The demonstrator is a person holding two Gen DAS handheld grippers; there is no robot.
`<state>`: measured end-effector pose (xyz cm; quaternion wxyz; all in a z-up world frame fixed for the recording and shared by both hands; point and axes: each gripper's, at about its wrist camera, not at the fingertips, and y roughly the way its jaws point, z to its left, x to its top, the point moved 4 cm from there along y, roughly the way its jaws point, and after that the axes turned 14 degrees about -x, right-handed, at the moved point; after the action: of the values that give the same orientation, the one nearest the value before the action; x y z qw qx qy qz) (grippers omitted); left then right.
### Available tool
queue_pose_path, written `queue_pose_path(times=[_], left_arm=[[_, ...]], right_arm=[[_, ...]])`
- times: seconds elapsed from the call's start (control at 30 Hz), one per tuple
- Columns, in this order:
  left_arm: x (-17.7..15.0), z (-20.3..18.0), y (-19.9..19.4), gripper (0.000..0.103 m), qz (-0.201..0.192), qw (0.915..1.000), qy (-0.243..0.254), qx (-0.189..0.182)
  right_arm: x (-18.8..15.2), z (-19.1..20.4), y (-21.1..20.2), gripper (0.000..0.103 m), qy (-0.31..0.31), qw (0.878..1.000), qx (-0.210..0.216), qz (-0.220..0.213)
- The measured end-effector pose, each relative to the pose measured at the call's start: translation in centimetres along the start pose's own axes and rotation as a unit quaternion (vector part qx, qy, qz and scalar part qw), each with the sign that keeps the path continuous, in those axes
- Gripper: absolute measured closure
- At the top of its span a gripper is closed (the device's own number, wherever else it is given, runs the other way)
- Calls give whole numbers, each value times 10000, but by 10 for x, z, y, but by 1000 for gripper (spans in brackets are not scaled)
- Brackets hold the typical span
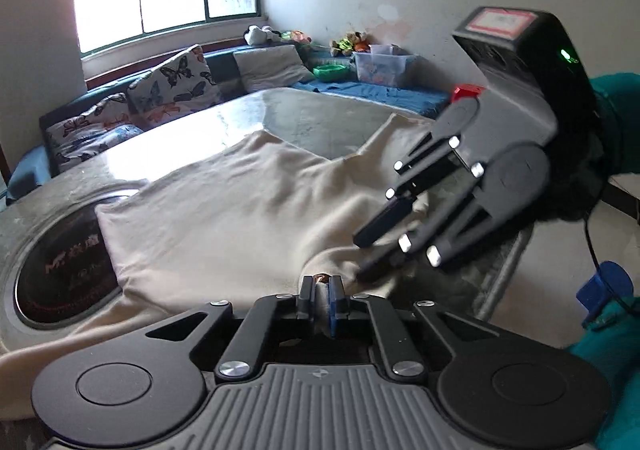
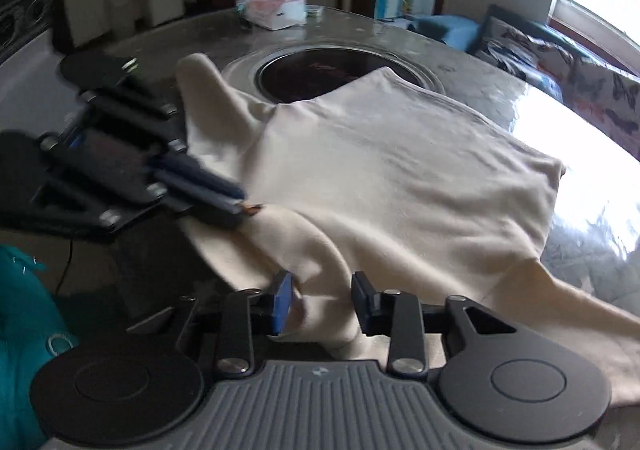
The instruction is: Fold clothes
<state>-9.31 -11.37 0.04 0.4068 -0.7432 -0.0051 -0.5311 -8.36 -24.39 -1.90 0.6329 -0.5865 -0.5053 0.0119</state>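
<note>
Garment: cream shirt (image 2: 392,177), spread over the table (image 2: 580,234), most of it ahead of both pairs of fingers; near edge bunched at the fingers, one corner trailing off the table edge to the right of the right fingers.
Left gripper (image 1: 323,290): fingers together, clamped on a fold of the shirt's near edge; a small brown spot, perhaps a button, shows at the tips.
Right gripper (image 2: 322,302): fingers apart, straddling a raised fold of shirt; cloth lies between them but is not pinched.
Spacing: the two grippers sit near each other on the same bunched edge; in the left view the right gripper's tips are just to the right of the left fingers.
Hob: dark round inset (image 1: 60,274) in the table, partly under the shirt's far hem, beyond the left fingers.
Tissues: pink pack (image 2: 276,9), far beyond the fingers, well apart from the shirt.
Risk, thin grip: the left pinch seems to hold little cloth; a lift or pull could let it slip out.
Risk, missed close: if the right fingers shut off the fold they may catch one layer only, or none, and the fold would skew.
Risk, collision: grippers this near could knock together on the next move.
Risk, drag: pulling toward the fingers could slide the hanging corner, and then the rest, off the table.
Risk, snag: whether the hem would catch on the hob rim cannot be told.
</note>
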Motion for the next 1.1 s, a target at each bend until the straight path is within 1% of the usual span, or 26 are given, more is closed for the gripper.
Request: queue_pose_path(times=[0.1,0.2,0.27,0.33,0.37,0.4,0.5,0.6,0.7,0.8,0.9,0.97,1.03,1.1], left_arm=[[-8,3,5,96,154,9998,-120,-95],[-12,6,10,95,304,9990,-232,-233],[-10,11,7,91,299,9987,-280,-314],[-2,20,1,90,175,9987,-326,-356],[2,25,-2,90,103,9989,-331,-309],[7,31,-5,90,32,9991,-346,-248],[22,52,-6,90,-154,9987,-486,65],[32,78,5,90,-230,9964,-692,426],[31,102,15,90,-133,9931,-968,650],[22,119,18,90,85,9905,-1083,846],[14,132,14,89,197,9874,-1210,997],[18,142,13,88,143,9851,-1312,1100],[28,154,14,83,65,9818,-1405,1277],[38,165,16,69,-11,9780,-1494,1453]], right_arm=[[-4,-1,0,91,-32,9999,81,102],[-8,-2,-4,91,-138,9991,322,258],[-6,-9,-8,91,-76,9989,384,266],[-4,-16,-13,90,15,9988,420,252],[-2,-20,-15,89,61,9987,438,245],[2,-28,-15,88,150,9990,367,192],[17,-57,-12,87,522,9986,-44,-9],[28,-83,3,86,848,9957,-355,-109],[31,-103,31,86,1132,9919,-572,39],[18,-115,48,86,1206,9890,-770,366],[11,-126,46,87,1174,9886,-825,466],[15,-134,42,87,1151,9881,-924,437],[24,-145,42,87,1223,9870,-984,339],[36,-158,45,85,1413,9844,-1026,224]])
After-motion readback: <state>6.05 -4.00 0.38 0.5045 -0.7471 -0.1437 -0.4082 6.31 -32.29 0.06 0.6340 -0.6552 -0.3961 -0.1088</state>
